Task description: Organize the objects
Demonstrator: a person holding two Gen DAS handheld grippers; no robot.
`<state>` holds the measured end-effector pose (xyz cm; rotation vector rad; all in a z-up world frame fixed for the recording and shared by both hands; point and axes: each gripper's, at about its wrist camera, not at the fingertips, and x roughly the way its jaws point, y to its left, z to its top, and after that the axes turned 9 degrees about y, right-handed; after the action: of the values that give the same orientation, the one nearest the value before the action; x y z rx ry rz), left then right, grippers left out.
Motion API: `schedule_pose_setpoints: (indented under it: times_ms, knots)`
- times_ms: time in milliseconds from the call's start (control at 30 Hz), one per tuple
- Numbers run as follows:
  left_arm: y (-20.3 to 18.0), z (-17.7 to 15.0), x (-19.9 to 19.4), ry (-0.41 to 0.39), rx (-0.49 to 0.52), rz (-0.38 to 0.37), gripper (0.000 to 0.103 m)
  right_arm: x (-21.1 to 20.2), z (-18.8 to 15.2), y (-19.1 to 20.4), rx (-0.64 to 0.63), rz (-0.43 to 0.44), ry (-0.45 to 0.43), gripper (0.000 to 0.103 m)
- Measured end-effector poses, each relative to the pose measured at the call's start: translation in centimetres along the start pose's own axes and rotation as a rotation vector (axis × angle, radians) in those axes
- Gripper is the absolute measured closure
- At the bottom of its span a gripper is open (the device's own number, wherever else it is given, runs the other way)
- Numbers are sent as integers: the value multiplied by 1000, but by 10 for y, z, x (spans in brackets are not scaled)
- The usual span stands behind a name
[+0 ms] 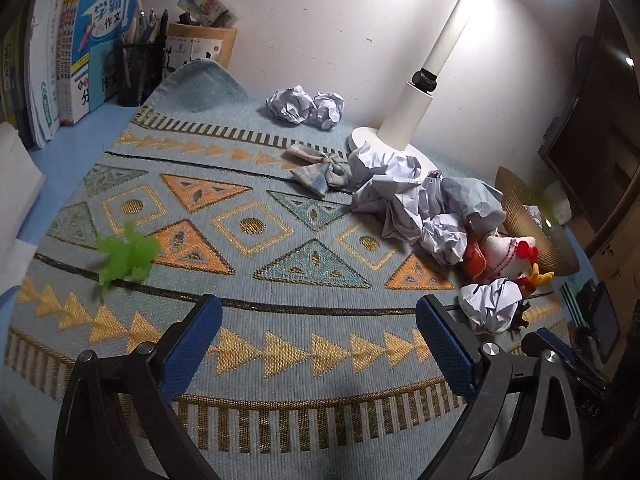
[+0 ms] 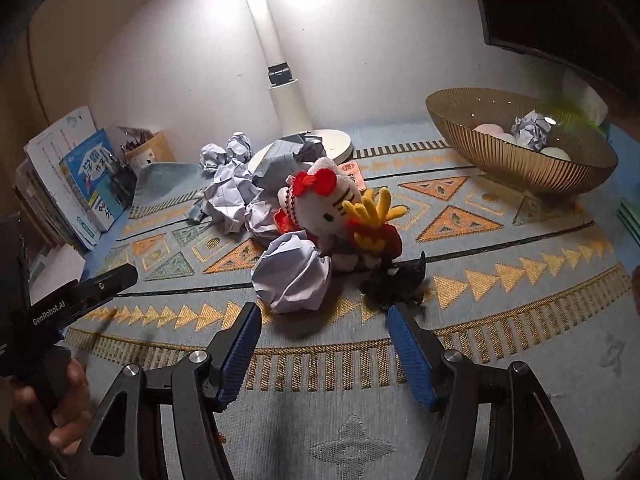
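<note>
Crumpled white paper ball (image 2: 293, 276) sits on the woven, triangle-patterned mat (image 2: 500, 292) just beyond our right gripper (image 2: 324, 344), whose ribbed blue fingers spread empty, beside a soft plush cat (image 2: 328, 200), while our left gripper (image 1: 320, 340) hangs equally spread, and the ridged gold bowl (image 2: 520, 160) stands far right.

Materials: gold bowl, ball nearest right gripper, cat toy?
Bowl: likely metal wire, glossy gold; thin ribs with see-through gaps. Ball: crumpled white paper, matte; sharp creases. Cat toy: plush fabric, fuzzy surface, red bow.
</note>
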<state>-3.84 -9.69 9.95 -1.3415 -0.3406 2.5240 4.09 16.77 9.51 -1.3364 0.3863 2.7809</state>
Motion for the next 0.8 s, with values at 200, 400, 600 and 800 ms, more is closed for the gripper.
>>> schedule_pose_setpoints:
  times_ms: [200, 400, 600, 800]
  knots:
    - [-18, 18, -3, 48, 46, -9, 6, 4, 4, 7, 3, 13, 70, 39]
    - [-48, 82, 31, 100, 127, -73, 6, 10, 26, 29, -13, 21, 105, 39]
    - [-57, 94, 87, 159, 150, -100, 19, 41, 31, 20, 28, 19, 130, 39]
    - [-73, 92, 103, 182, 226, -75, 40, 55, 32, 17, 33, 14, 162, 44]
